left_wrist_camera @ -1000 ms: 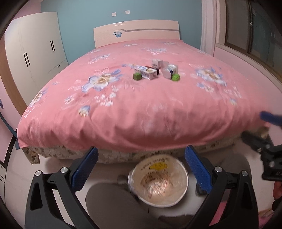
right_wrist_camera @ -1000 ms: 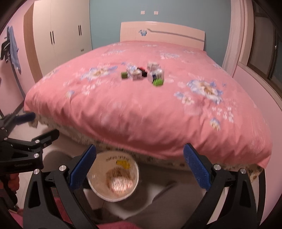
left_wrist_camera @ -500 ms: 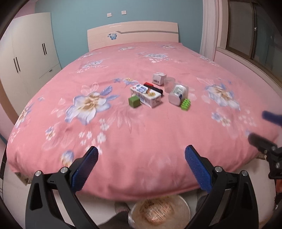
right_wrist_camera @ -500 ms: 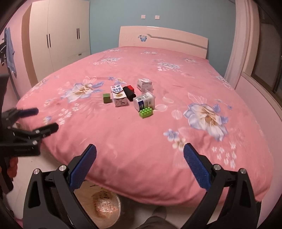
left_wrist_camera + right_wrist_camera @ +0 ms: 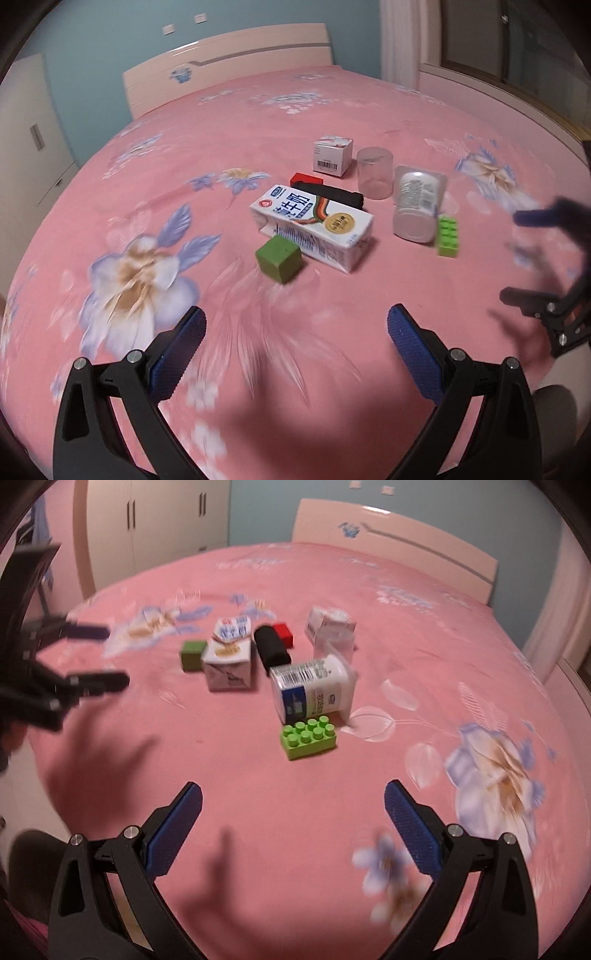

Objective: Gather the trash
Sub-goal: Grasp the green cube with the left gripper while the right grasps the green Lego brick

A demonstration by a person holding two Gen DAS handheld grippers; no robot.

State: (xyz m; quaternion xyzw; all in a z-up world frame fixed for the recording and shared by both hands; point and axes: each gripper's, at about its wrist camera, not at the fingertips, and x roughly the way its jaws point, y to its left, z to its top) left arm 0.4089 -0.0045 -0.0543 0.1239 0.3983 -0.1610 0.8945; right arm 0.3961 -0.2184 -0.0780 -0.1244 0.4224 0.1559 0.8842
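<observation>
Both grippers, left gripper (image 5: 295, 332) and right gripper (image 5: 293, 808), hover spread wide and empty over the pink bedspread (image 5: 147, 166). The trash sits mid-bed: milk carton (image 5: 314, 230) beside a green cube (image 5: 279, 258), tipped white bottle (image 5: 312, 690) touching a green brick (image 5: 308, 736).

Bare pink bedspread (image 5: 295, 332) fills the lower frame; the green cube (image 5: 279, 263) and milk carton (image 5: 314, 227) block the centre ahead.
</observation>
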